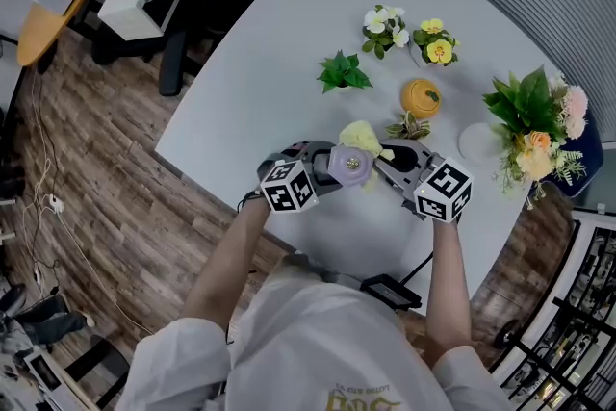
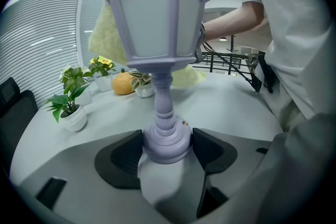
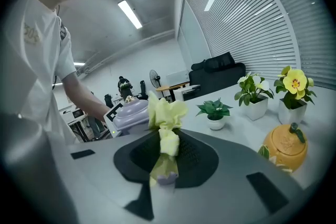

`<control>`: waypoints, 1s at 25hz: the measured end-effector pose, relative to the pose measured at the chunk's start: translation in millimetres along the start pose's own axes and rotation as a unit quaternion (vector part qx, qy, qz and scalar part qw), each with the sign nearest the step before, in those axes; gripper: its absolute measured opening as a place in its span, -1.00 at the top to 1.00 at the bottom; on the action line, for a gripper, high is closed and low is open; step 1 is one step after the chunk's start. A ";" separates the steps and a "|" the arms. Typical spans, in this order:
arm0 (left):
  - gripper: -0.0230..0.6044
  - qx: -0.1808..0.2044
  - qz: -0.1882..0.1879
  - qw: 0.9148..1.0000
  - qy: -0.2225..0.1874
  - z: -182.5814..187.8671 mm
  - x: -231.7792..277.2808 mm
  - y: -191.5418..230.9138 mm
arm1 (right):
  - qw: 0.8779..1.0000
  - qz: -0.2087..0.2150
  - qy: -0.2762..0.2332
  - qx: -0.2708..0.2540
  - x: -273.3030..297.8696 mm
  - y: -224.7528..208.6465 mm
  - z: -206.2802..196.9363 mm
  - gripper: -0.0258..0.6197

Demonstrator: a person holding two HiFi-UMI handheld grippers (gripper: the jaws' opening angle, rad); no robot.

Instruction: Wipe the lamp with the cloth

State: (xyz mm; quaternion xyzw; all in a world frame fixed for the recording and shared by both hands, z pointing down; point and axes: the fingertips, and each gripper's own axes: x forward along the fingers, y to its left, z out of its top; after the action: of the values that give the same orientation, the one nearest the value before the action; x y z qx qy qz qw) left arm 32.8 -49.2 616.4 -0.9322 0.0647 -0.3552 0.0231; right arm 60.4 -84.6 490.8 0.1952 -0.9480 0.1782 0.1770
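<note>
"Where's the lamp?"

"My left claw [image 2: 167,150] is clamped on the round base of the lilac lantern-shaped lamp [image 2: 156,18], stem upright, at the white bench's [image 1: 289,34] near edge."

"And the cloth?"

"My right claw [image 3: 167,160] pinches the fluffy pale-yellow cloth [image 3: 165,110], seemingly against the shade's far side."

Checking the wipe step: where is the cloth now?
Head view, table centre: the cloth is pinched in the right gripper, behind the lamp, near the orange pot.
</note>
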 end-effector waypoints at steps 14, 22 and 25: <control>-0.03 -0.001 -0.001 1.000 0.001 0.8 2.4 -0.2 | 0.999 -0.004 0.031 -0.008 7.4 -3.0 -16.4 0.71; -0.03 -0.001 0.000 1.000 0.002 0.6 2.5 0.1 | 0.999 -0.012 0.041 -0.014 9.4 -2.6 -21.0 0.71; -0.03 -0.001 0.000 1.000 0.002 0.3 1.5 -0.1 | 0.999 -0.013 0.038 -0.014 8.0 0.1 -20.2 0.71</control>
State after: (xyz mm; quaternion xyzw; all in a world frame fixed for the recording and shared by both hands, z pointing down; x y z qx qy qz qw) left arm 34.2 -49.4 617.2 -0.9316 0.0649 -0.3570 0.0218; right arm 58.9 -78.7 511.6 0.1984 -0.9404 0.1696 0.2181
